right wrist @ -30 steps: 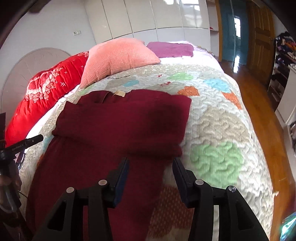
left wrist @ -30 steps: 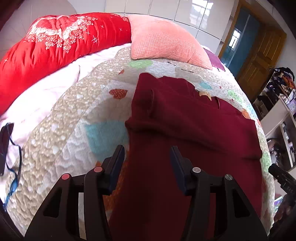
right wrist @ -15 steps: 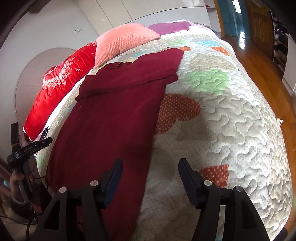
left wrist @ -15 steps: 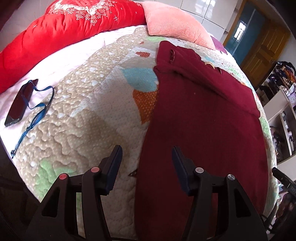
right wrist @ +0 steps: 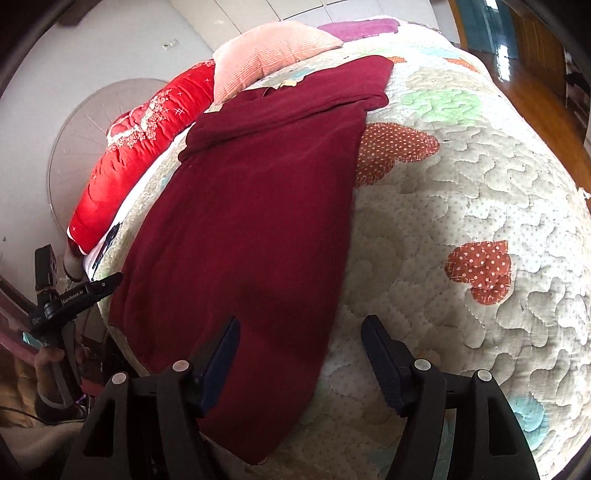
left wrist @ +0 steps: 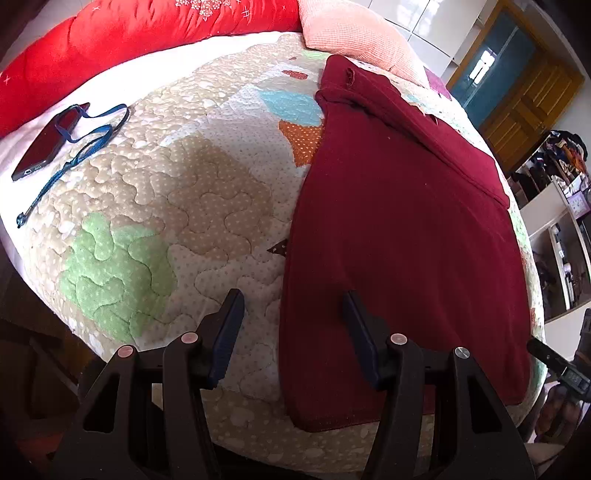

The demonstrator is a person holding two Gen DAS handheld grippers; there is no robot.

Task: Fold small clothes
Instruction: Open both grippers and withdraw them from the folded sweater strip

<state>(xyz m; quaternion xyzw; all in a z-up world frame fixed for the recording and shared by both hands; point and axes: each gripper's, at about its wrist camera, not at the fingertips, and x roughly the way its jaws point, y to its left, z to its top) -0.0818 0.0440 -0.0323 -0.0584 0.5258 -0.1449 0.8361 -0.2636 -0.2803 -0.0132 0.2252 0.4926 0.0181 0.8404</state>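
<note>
Our left gripper (left wrist: 293,314) hangs with its jaws apart and empty, straddling the left edge of the garment (left wrist: 399,229) near its hem. Our right gripper (right wrist: 301,343) is likewise spread wide and holds nothing, its left finger over the cloth and its right finger over the quilt (right wrist: 461,177).

The garment is dark red, long and laid flat lengthwise on the quilt, its far end folded across into a thick band with a tan label showing. Beyond it lie a pink pillow (left wrist: 354,33) and a red duvet (left wrist: 129,40). A phone (left wrist: 50,140) with a blue lanyard (left wrist: 79,151) rests at the left.
</note>
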